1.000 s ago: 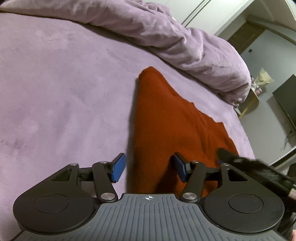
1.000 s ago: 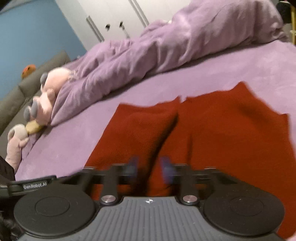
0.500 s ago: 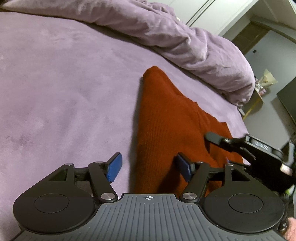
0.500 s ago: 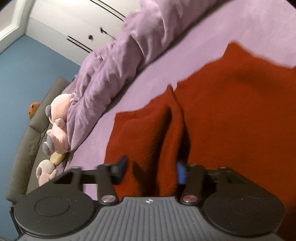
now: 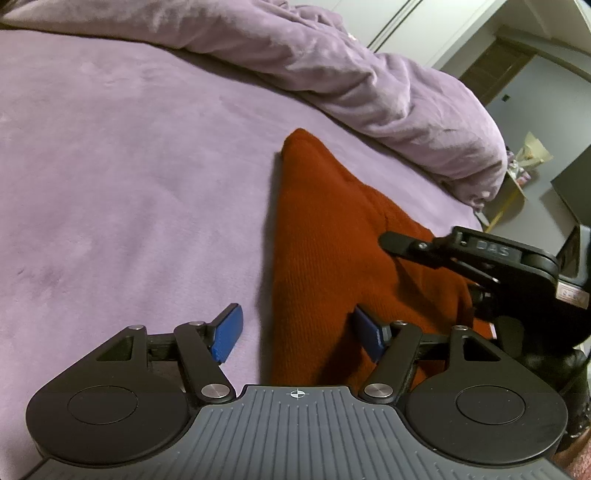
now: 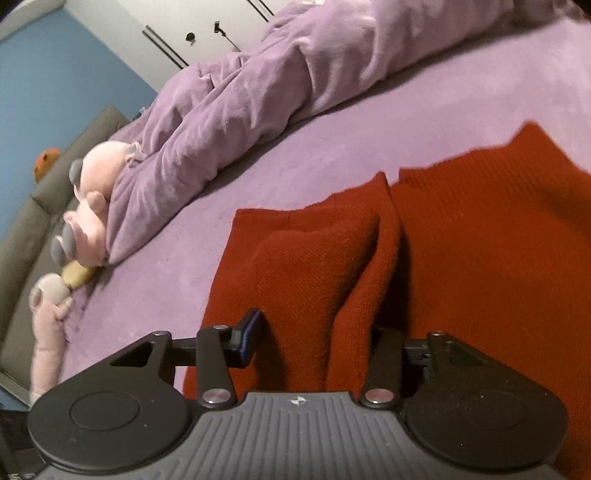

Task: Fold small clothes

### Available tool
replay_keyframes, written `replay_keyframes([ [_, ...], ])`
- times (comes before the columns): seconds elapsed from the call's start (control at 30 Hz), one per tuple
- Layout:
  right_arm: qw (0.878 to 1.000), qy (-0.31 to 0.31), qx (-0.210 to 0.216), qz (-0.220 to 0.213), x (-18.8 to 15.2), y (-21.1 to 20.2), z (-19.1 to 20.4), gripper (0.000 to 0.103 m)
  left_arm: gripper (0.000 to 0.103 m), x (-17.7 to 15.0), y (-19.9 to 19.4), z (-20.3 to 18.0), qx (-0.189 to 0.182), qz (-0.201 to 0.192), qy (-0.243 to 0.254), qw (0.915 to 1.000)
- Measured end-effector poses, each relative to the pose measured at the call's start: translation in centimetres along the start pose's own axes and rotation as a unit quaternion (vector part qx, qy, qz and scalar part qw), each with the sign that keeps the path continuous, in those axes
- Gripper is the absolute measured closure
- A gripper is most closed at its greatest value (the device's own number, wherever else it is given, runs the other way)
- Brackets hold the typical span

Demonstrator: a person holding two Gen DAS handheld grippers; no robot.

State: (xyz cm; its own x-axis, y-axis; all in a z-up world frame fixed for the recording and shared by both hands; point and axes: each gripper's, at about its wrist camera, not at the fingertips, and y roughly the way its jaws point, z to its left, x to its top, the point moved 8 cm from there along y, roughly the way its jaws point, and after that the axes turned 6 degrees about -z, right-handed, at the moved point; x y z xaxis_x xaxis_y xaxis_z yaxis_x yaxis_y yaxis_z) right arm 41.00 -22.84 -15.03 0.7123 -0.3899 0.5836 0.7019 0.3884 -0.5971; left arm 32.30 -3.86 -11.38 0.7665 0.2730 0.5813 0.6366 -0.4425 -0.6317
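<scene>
A red knit garment (image 5: pixel 325 258) lies flat on the purple bed (image 5: pixel 129 166). My left gripper (image 5: pixel 297 332) hovers low over its near left edge, open: one blue pad is over the bedcover, the other over the knit, and neither presses. In the right wrist view a raised fold of the garment (image 6: pixel 325 266) stands between the fingers of my right gripper (image 6: pixel 317 343). Its jaws are closing; the left pad (image 6: pixel 251 339) is just short of the fabric, and the right pad is hidden behind the fold. The right gripper's black body (image 5: pixel 517 258) reaches in over the garment.
A rumpled purple duvet (image 5: pixel 332 66) runs along the far side of the bed. Pink plush toys (image 6: pixel 92 206) lie at its end beside a grey sofa (image 6: pixel 22 221). A wardrobe (image 6: pixel 221 22) and a blue wall stand behind.
The right gripper has slid in over the garment toward the left one and rolled a little, and its jaws have narrowed around the raised fold. The left gripper has stayed put.
</scene>
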Motion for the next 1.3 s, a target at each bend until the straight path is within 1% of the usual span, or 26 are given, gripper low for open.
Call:
replay_keyframes([
  [0.03,1.000,-0.015,-0.005,-0.003,0.1,0.0,0.3,0.073,0.032,-0.1,-0.9,-0.2,0.003,-0.006,-0.003,1.0000],
  [0.07,0.999,-0.034,-0.011,-0.008,0.1,-0.1,0.8,0.083,0.032,-0.3,-1.7,-0.5,-0.002,-0.015,0.004,0.9999],
  [0.13,0.997,-0.076,-0.025,-0.017,0.3,-0.5,1.7,0.090,0.031,-1.2,-3.2,-1.2,-0.013,-0.021,0.022,0.9995],
  [0.23,0.992,-0.122,-0.034,-0.026,0.6,-1.1,2.7,0.092,0.031,-3.0,-3.6,-2.0,-0.031,0.003,0.035,0.9989],
  [0.27,0.990,-0.133,-0.036,-0.030,0.7,-1.4,3.0,0.092,0.031,-3.5,-3.4,-2.2,-0.030,0.010,0.043,0.9986],
  [0.33,0.987,-0.151,-0.036,-0.042,0.9,-2.3,3.6,0.092,0.031,-4.1,-2.6,-2.5,-0.012,0.019,0.060,0.9979],
  [0.47,0.981,-0.172,-0.022,-0.084,2.0,-5.8,4.8,0.093,0.031,-3.7,-1.6,-2.9,0.004,0.016,0.056,0.9983],
  [0.53,0.979,-0.176,-0.023,-0.102,2.4,-7.9,4.4,0.093,0.031,-3.6,-1.2,-3.2,0.013,0.013,0.060,0.9980],
  [0.6,0.977,-0.176,-0.039,-0.110,2.7,-9.4,2.9,0.093,0.031,-3.8,-0.5,-3.2,0.023,0.018,0.050,0.9983],
  [0.67,0.978,-0.167,-0.069,-0.108,2.5,-10.0,0.2,0.092,0.031,-4.2,-0.1,-3.2,0.018,0.021,0.037,0.9989],
  [0.7,0.978,-0.162,-0.082,-0.101,2.4,-9.9,-1.1,0.092,0.031,-4.4,-0.1,-3.3,0.015,0.019,0.034,0.9991],
  [0.8,0.983,-0.126,-0.120,-0.061,1.2,-8.7,-5.7,0.090,0.031,-4.7,0.0,-3.9,0.009,0.019,0.044,0.9988],
  [0.83,0.986,-0.106,-0.121,-0.045,0.9,-8.3,-6.9,0.087,0.032,-4.8,0.0,-4.1,0.011,0.021,0.049,0.9985],
  [0.87,0.990,-0.076,-0.109,-0.045,0.7,-8.2,-7.8,0.082,0.032,-4.8,0.0,-4.2,0.013,0.021,0.054,0.9982],
  [0.93,0.994,-0.026,-0.087,-0.057,1.1,-8.6,-8.4,0.076,0.032,-4.7,0.0,-4.4,0.015,0.021,0.060,0.9978],
  [0.97,0.995,-0.010,-0.080,-0.063,1.5,-8.6,-8.5,0.074,0.032,-4.8,0.0,-4.4,0.017,0.022,0.060,0.9978],
  [1.03,0.995,-0.006,-0.076,-0.069,2.0,-8.5,-8.1,0.070,0.032,-4.8,0.2,-4.6,0.022,0.023,0.064,0.9975],
  [1.1,0.994,-0.025,-0.081,-0.064,2.0,-7.6,-7.2,0.068,0.032,-4.9,0.4,-4.8,0.026,0.023,0.070,0.9969],
  [1.13,0.993,-0.043,-0.087,-0.061,2.0,-7.2,-6.8,0.069,0.032,-5.0,0.4,-5.1,0.028,0.024,0.076,0.9964],
  [1.17,0.991,-0.070,-0.101,-0.056,1.8,-6.6,-6.2,0.081,0.032,-5.1,0.5,-5.3,0.030,0.025,0.080,0.9960],
  [1.2,0.987,-0.099,-0.116,-0.055,1.6,-6.3,-5.8,0.088,0.032,-5.3,0.5,-5.5,0.033,0.024,0.085,0.9955],
  [1.27,0.977,-0.157,-0.133,-0.063,1.8,-6.0,-4.6,0.090,0.032,-5.5,0.5,-5.7,0.040,0.023,0.094,0.9945],
  [1.3,0.966,-0.200,-0.143,-0.083,2.2,-6.5,-3.5,0.090,0.032,-5.6,0.4,-5.8,0.040,0.023,0.095,0.9944],
])
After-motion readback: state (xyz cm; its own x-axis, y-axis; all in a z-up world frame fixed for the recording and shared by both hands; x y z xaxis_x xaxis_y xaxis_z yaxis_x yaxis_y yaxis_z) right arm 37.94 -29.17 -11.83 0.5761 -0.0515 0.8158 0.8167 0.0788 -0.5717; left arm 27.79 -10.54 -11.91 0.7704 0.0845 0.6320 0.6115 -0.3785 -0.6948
